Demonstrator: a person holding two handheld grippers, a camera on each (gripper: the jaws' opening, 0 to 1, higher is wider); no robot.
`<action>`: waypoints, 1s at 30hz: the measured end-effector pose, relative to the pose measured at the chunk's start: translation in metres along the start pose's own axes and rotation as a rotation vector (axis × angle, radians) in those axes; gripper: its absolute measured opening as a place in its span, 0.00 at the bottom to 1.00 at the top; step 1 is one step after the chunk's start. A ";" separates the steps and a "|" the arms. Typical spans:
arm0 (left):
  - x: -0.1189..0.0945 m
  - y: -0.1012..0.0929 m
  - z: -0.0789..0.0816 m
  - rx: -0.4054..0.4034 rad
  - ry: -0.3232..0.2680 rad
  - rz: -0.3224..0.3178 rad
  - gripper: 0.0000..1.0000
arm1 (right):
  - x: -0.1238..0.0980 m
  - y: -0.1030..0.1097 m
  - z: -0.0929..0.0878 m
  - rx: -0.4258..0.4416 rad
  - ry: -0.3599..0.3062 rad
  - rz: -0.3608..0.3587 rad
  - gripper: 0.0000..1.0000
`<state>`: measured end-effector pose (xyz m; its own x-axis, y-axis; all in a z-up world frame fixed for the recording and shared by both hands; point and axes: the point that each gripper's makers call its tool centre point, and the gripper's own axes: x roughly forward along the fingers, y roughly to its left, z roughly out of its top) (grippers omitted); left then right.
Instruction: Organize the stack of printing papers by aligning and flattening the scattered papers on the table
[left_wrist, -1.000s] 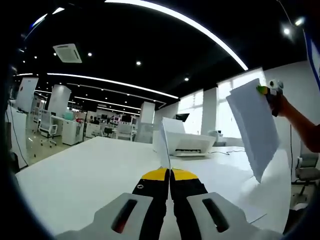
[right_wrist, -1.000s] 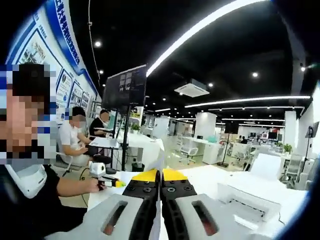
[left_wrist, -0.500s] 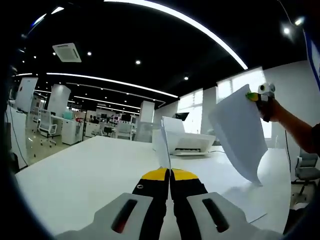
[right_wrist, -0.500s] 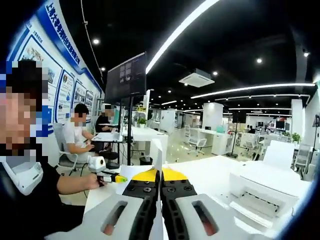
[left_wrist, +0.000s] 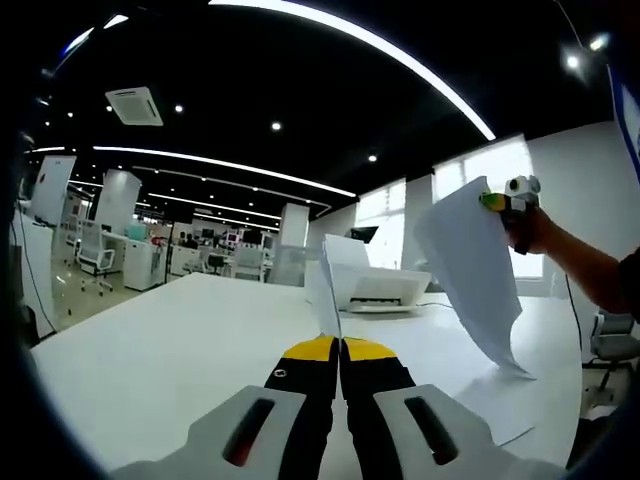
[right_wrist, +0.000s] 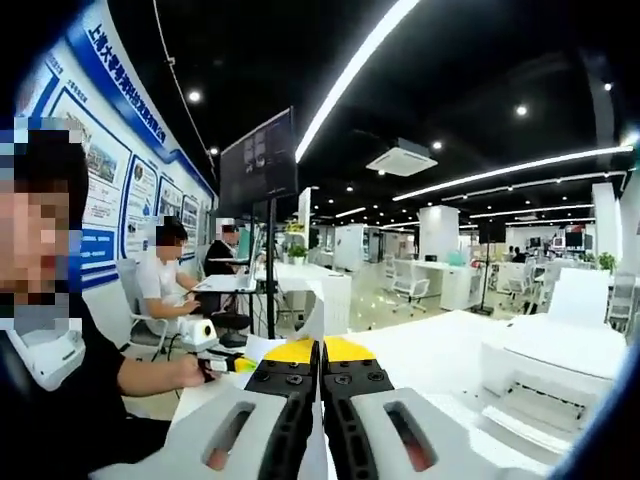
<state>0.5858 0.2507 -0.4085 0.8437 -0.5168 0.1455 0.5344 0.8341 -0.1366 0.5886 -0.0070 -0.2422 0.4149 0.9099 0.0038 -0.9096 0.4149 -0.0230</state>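
Pinching thin white sheets edge-on, both claws (left_wrist: 339, 345) (right_wrist: 320, 347) hold curling paper (left_wrist: 470, 265).

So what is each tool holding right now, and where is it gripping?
Each tool holds paper. The left tool is shut on the edge of a sheet standing upright. The right tool pinches the top corner of a hanging sheet.
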 end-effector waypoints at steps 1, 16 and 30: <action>0.000 0.000 0.000 0.001 0.001 0.000 0.06 | 0.002 -0.001 -0.001 0.005 -0.001 0.004 0.00; -0.001 -0.003 -0.001 0.002 0.005 -0.001 0.06 | 0.034 -0.005 -0.025 0.067 -0.005 0.045 0.00; -0.002 -0.004 0.000 -0.005 -0.004 -0.012 0.06 | 0.064 -0.017 -0.049 0.134 -0.022 0.055 0.00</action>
<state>0.5820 0.2482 -0.4079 0.8368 -0.5262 0.1511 0.5450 0.8267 -0.1395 0.6315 0.0440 -0.2901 0.3653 0.9305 0.0278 -0.9263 0.3604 0.1101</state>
